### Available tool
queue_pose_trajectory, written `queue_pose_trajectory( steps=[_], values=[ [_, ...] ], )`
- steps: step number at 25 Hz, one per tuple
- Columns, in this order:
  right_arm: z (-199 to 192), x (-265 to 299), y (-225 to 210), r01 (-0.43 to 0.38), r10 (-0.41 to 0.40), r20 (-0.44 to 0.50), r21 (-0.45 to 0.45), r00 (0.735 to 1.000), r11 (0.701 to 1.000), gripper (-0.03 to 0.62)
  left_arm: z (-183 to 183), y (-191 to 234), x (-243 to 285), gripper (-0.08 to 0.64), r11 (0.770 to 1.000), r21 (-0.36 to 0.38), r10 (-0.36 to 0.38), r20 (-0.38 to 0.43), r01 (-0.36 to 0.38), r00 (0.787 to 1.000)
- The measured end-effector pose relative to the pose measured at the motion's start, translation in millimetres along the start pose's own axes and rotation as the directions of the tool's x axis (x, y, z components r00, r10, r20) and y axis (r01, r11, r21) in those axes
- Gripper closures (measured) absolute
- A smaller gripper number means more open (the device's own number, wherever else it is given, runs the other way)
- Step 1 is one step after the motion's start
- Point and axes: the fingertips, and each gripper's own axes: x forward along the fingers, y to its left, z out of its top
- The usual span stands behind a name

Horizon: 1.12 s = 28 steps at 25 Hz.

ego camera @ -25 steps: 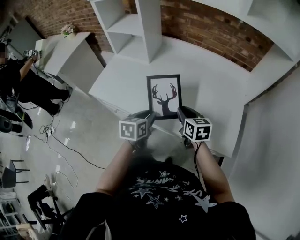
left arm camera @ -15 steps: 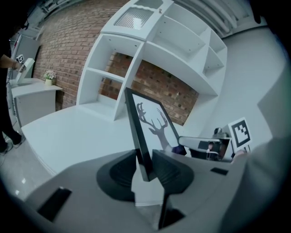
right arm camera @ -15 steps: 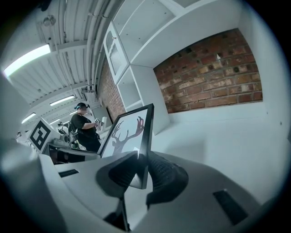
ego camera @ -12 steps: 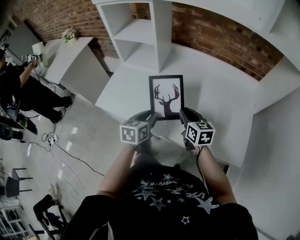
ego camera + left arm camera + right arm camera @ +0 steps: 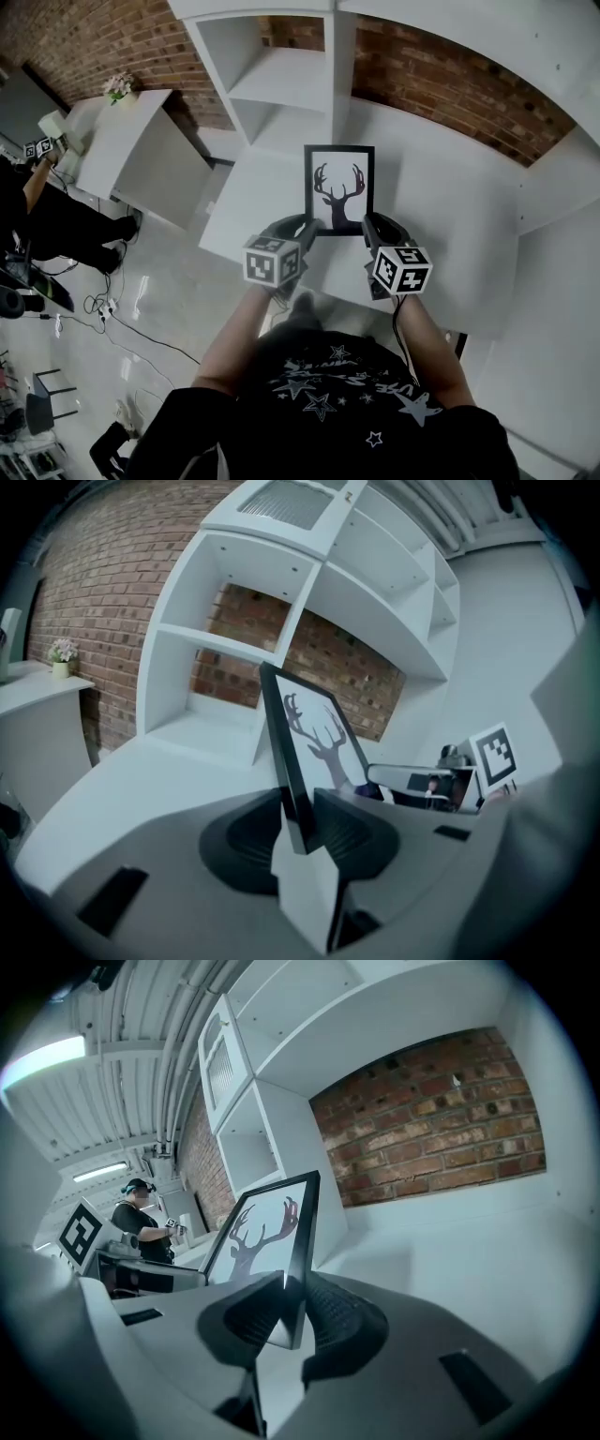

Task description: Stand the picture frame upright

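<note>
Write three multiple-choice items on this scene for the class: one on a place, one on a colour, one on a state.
1. Where do the left gripper and right gripper meet the frame?
A. At its top edge
B. At its lower left and lower right edges
C. Both on its left side

2. What colour is the frame's border?
A. Black
B. White
C. Red

3. What state is the left gripper in?
A. Open and empty
B. Shut on nothing
C. Shut on the frame

Key:
1. B: the head view shows one gripper at each lower side of the frame.
2. A: the border is black in all three views.
3. C: the left gripper view shows the jaws pressed on the frame's edge.
</note>
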Motion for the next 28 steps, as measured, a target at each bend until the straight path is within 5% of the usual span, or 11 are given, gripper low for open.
queue_pose_trajectory(
  steps=[28],
  values=[
    [-9.6, 92.6, -13.6, 0.203, -0.202, -0.043, 0.045, 0.979, 0.978, 0.514, 22.4, 91.5, 70.6, 0.459, 0.980, 0.151, -0.109, -0.131, 0.128, 0.985]
  ],
)
